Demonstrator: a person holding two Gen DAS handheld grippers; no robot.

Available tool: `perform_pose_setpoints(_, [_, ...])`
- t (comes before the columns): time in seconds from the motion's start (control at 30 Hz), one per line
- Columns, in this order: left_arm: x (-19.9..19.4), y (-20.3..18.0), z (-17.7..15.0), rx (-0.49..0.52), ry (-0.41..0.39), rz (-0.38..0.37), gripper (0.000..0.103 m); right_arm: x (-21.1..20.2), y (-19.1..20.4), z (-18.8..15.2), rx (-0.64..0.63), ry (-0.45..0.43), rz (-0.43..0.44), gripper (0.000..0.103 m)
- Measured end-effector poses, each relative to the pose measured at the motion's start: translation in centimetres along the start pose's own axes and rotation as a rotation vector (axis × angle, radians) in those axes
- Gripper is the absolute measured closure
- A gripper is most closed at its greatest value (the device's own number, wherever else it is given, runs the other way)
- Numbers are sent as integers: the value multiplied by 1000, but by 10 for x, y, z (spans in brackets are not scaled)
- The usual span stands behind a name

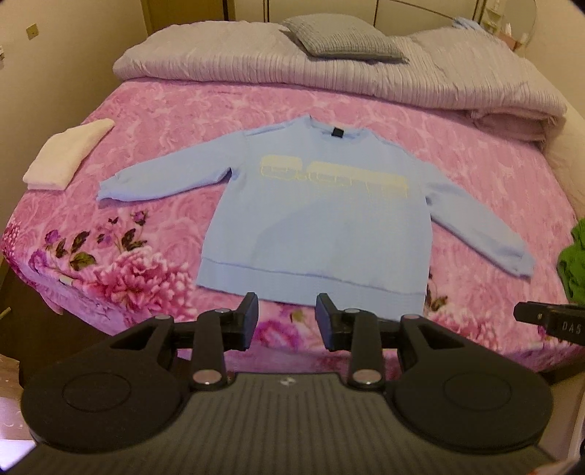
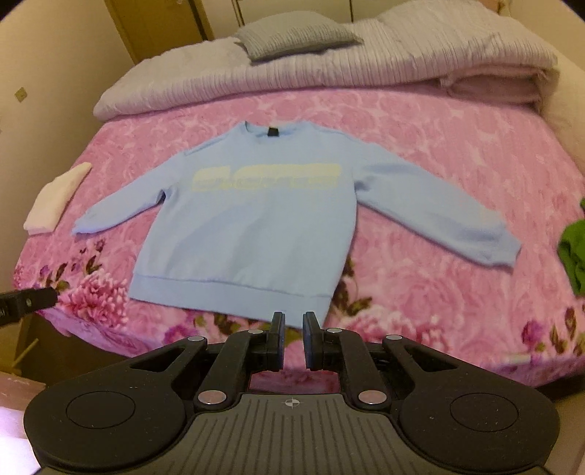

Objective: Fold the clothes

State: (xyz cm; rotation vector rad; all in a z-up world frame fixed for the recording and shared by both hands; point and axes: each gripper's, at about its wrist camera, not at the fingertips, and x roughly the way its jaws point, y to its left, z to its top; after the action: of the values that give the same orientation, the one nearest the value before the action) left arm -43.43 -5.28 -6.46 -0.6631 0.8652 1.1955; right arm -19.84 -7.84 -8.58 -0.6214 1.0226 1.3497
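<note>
- The room is showing cream walls and tall wooden cupboard doors [image 1: 182, 22] standing beyond the sweatshirt, past the head of the bed.
- The wide bed under a pink rose-patterned plush blanket [image 1: 365, 109] is carrying everything; it is lying under the sweatshirt and spreading out on all sides of it.
- A bulky grey-lilac quilted duvet [image 1: 420, 69] is lying rolled across the bed beyond the sweatshirt's collar, with a grey ribbed pillow [image 1: 343, 36] resting on top of it.
- The pale blue long-sleeved sweatshirt with a cream chest print [image 1: 310, 226] is lying flat and face up in the middle of the bed, both sleeves spread out and slanting down, collar at the far end and hem band at the near end; its long axis is running straight away from both tongs.
- The left tongs [image 1: 287, 318] are hovering just short of the sweatshirt's hem, near its middle, standing wide apart and gripping nothing.
- The right tongs [image 2: 292, 334] are hovering off the sweatshirt's hem towards its right-hand corner, with only a narrow gap between the pads and nothing in it; both tongs are looking about equally near the hem.
- A folded cream-white cloth [image 1: 65, 157] is lying beyond the sweatshirt's left cuff, well apart from it.
- A crumpled bright green garment [image 2: 574, 255] is lying past the sweatshirt's right cuff, at the bed's edge.
</note>
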Motion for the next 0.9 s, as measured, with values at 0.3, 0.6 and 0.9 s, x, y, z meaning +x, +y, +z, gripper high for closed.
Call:
perform_pose_setpoints(0.3, [1,-10,-9,45,33,-4,73,-4,3,-14,5,68,-46,92])
perform_pose_setpoints(0.6, [11,-12,-20,41,75,-29,72,-3,2,-23,16,110,-127,92])
perform_pose_setpoints(0.9, [10,-3,-19,15,68,-7,72,-4,15,-15,-28,95,-118,92])
